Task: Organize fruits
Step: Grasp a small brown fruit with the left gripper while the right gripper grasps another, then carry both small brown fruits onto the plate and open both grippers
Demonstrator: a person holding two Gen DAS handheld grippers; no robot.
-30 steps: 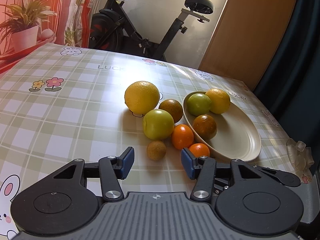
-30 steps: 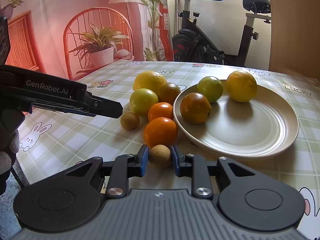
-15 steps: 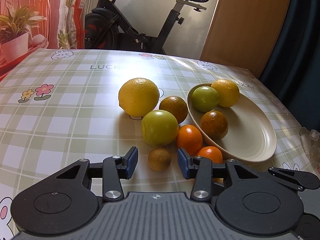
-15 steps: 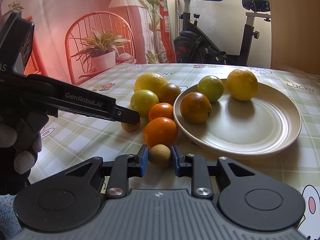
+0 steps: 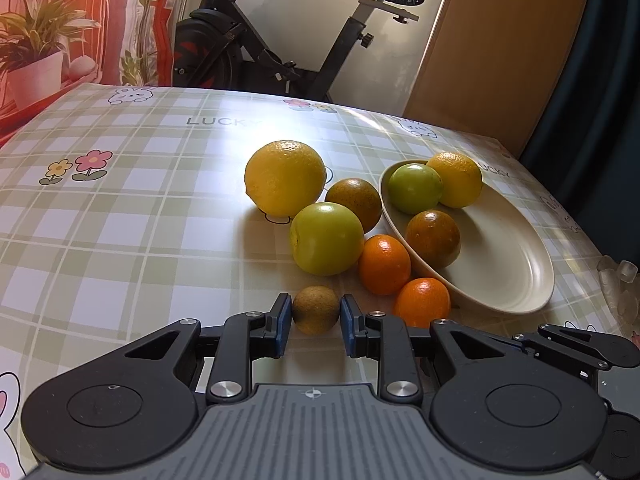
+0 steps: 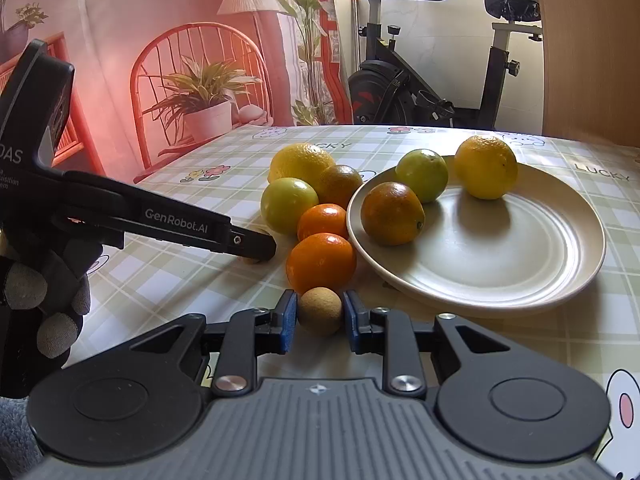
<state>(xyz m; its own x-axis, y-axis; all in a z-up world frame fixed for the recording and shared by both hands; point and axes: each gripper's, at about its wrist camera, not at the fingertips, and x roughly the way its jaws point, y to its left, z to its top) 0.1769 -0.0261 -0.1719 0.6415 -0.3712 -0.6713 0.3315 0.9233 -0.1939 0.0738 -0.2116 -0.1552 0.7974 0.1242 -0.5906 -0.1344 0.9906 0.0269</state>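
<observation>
You have three fruits on the plate (image 6: 568, 280); five more lie beside it on the counter (image 5: 120, 220). Your right hand-held gripper (image 6: 319, 314) pinches one small brown fruit (image 6: 320, 310), and your left hand-held gripper (image 5: 315, 316) sits narrow around another small brown fruit (image 5: 315, 309), with pad contact hard to judge. From the right wrist, that second fruit is nearly hidden behind the left tool.

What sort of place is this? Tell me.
Most likely a room in a home: an exercise bike stands behind a table with a checked bunny cloth, and a plate of fruit sits on it.
</observation>
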